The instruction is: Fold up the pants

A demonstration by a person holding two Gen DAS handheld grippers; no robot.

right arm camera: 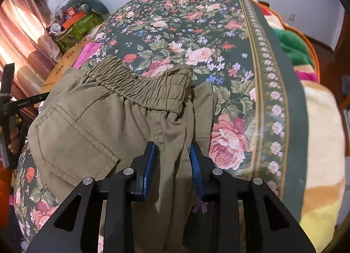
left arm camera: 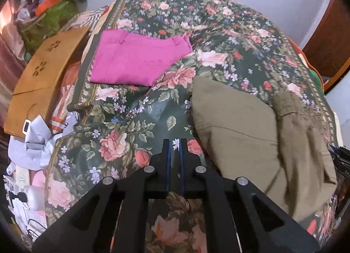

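The right gripper [right arm camera: 172, 154] stands partly open, with a bunched fold of the olive pants [right arm camera: 105, 121] between its pads, and whether it pinches is unclear. The left gripper [left arm camera: 174, 150] is nearly closed and empty over the floral bedspread [left arm camera: 135, 121]. The pants lie at the bed's near right side. A loose pinch could let the fabric slip, spoiling the fold.

no text, label, brand or number can be read in either view. the orange box [left arm camera: 47, 3] on the far cluttered pile shows a white mark on its face, too blurred to make out. the wooden board [left arm camera: 43, 73] beside the bed bears only cut-out flower shapes, not letters.
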